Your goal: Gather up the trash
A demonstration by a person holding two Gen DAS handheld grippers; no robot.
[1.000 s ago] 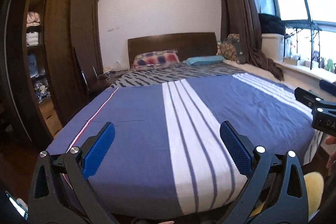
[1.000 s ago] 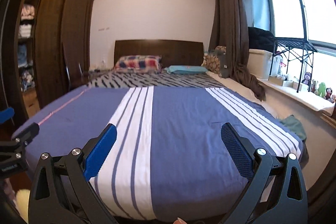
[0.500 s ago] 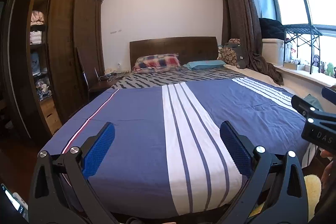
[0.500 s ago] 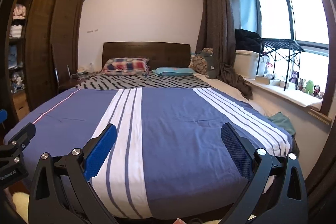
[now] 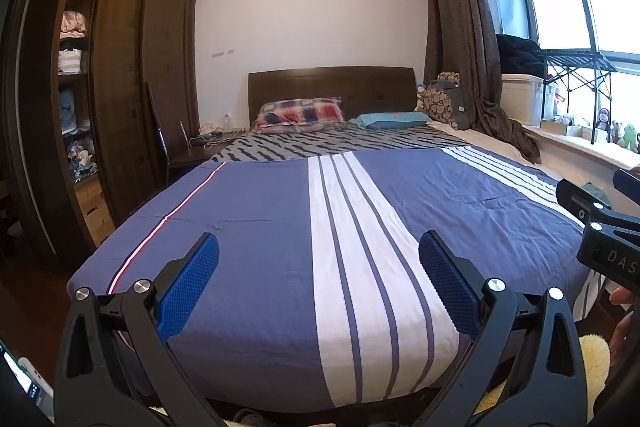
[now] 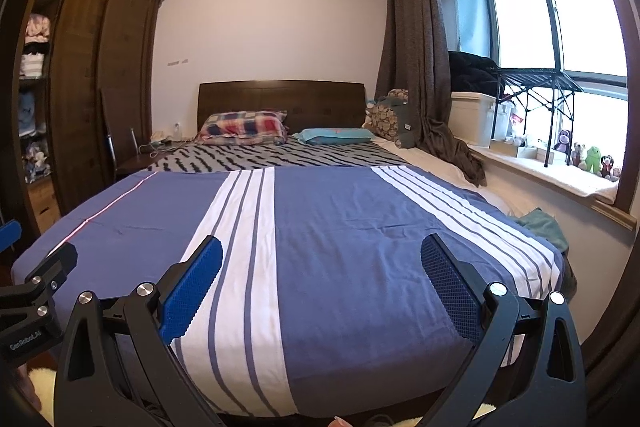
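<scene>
Leftmost, wardrobe (image 5: pixel 120 99) shelves holding folded cloth, contents too dim to sort. At the bottom-left corner of the left wrist view, a lit phone screen (image 5: pixel 24 383), mostly cut off. Beside the wardrobe, a nightstand (image 5: pixel 192 155) with cables, details unreadable.

Centre: bed (image 5: pixel 360 227) under a blue cover with white stripes, plaid pillow (image 5: pixel 300 115) and teal pillow (image 5: pixel 388 119) at the headboard. No trash discernible anywhere in either view; location cannot be told.

Left gripper (image 5: pixel 319 283) level above the foot of the bed, blue pads spread wide, nothing between. Right gripper (image 6: pixel 321 285) same pose, spread wide, empty, aimed at the headboard.

Rightward: green cloth (image 6: pixel 542 225) wedged at the bed's window side, partly hidden. Small plush toys (image 6: pixel 588 157) on the sill, blurred. Fingertips (image 5: pixel 622 311) at the frame edge, hand otherwise cut off.
</scene>
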